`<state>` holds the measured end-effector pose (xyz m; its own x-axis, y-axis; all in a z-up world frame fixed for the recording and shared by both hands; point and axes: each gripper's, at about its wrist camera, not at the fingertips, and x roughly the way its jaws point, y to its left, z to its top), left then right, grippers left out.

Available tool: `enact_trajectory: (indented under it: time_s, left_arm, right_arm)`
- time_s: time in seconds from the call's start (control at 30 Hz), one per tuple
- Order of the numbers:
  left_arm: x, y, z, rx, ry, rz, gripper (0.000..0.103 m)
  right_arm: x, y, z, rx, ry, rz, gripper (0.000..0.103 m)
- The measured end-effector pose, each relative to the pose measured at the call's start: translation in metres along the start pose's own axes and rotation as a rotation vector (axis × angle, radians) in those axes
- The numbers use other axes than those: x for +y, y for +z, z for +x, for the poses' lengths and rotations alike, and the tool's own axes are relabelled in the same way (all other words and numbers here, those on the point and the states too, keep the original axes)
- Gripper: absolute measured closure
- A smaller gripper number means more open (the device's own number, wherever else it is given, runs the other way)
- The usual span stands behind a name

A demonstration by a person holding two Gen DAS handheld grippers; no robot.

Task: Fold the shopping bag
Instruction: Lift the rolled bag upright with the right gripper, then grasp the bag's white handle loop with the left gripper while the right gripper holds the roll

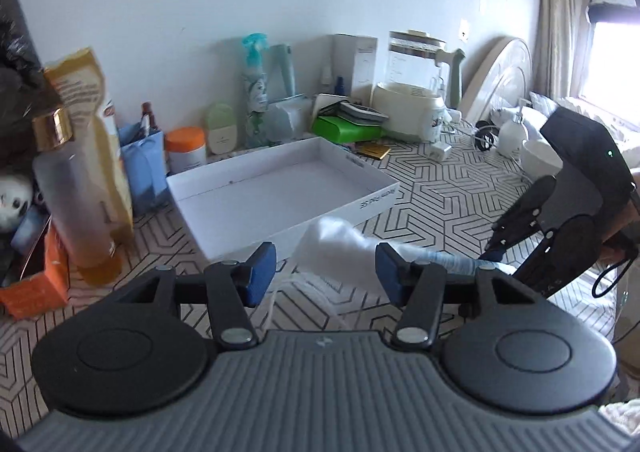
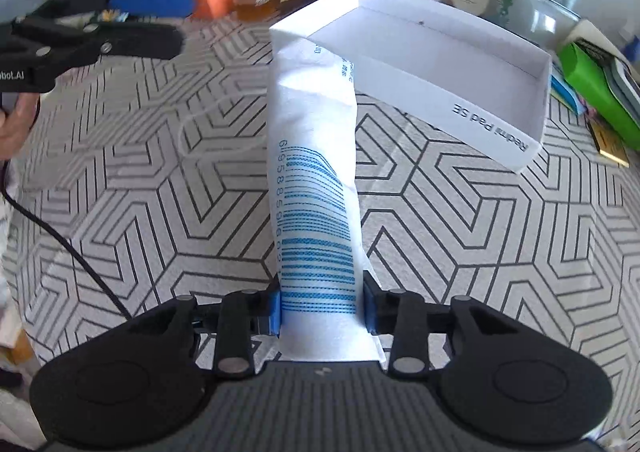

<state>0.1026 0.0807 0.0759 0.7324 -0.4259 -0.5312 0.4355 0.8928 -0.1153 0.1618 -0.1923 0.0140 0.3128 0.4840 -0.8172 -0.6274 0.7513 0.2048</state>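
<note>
White bag [image 2: 316, 188], clamped by right gripper [image 2: 324, 308], reaches box [image 2: 496, 132] near edge; left gripper [image 1: 326, 272] released.

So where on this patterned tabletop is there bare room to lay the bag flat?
Bare patterned cloth lies near the white box, on both sides of the folded bag in the right gripper; only a thin loop lies left. The open left gripper hovers there. The back edge is crowded: frosted bottle, orange-lidded jar, green case.
</note>
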Motion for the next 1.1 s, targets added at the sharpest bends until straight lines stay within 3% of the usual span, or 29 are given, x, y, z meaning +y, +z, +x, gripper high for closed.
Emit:
enact_trajectory:
  time_s: [0.1, 0.3, 0.5, 0.57, 0.6, 0.63, 0.67, 0.7, 0.73, 0.83, 1.03, 1.1]
  left_arm:
    - [0.016, -0.006, 0.015, 0.061, 0.033, -0.041, 0.049]
    - [0.028, -0.025, 0.062, 0.227, 0.075, -0.089, 0.048]
    - [0.015, -0.042, 0.078, 0.276, 0.196, 0.032, 0.024]
    - [0.012, -0.043, 0.077, 0.257, 0.208, 0.047, 0.025]
    - [0.011, -0.044, 0.077, 0.247, 0.204, 0.05, 0.04]
    - [0.011, -0.043, 0.076, 0.239, 0.187, 0.041, 0.062]
    - [0.011, -0.042, 0.075, 0.239, 0.172, 0.03, 0.073]
    - [0.011, -0.041, 0.075, 0.238, 0.157, 0.018, 0.091]
    - [0.011, -0.041, 0.075, 0.237, 0.144, 0.007, 0.095]
    - [0.017, -0.041, 0.074, 0.232, 0.075, -0.071, 0.099]
    - [0.028, -0.036, 0.062, 0.187, -0.048, -0.218, 0.099]
    - [0.029, -0.032, 0.053, 0.15, -0.084, -0.254, 0.099]
  right_arm:
    - [-0.021, -0.016, -0.006, -0.078, 0.069, 0.13, 0.067]
    - [-0.026, -0.044, -0.025, -0.178, 0.169, 0.256, 0.067]
    - [-0.032, -0.057, -0.027, -0.282, 0.304, 0.394, 0.067]
    - [-0.033, -0.058, -0.024, -0.319, 0.35, 0.43, 0.067]
    - [-0.032, -0.059, -0.023, -0.34, 0.364, 0.443, 0.067]
    - [-0.031, -0.059, -0.023, -0.361, 0.38, 0.455, 0.067]
    - [-0.028, -0.059, -0.023, -0.38, 0.406, 0.46, 0.067]
    - [-0.027, -0.059, -0.024, -0.404, 0.433, 0.48, 0.066]
    - [-0.025, -0.059, -0.024, -0.423, 0.456, 0.49, 0.066]
    - [-0.023, -0.062, -0.026, -0.491, 0.499, 0.529, 0.066]
    - [-0.008, -0.058, -0.021, -0.574, 0.408, 0.551, 0.066]
    - [-0.004, -0.056, -0.018, -0.577, 0.419, 0.551, 0.066]
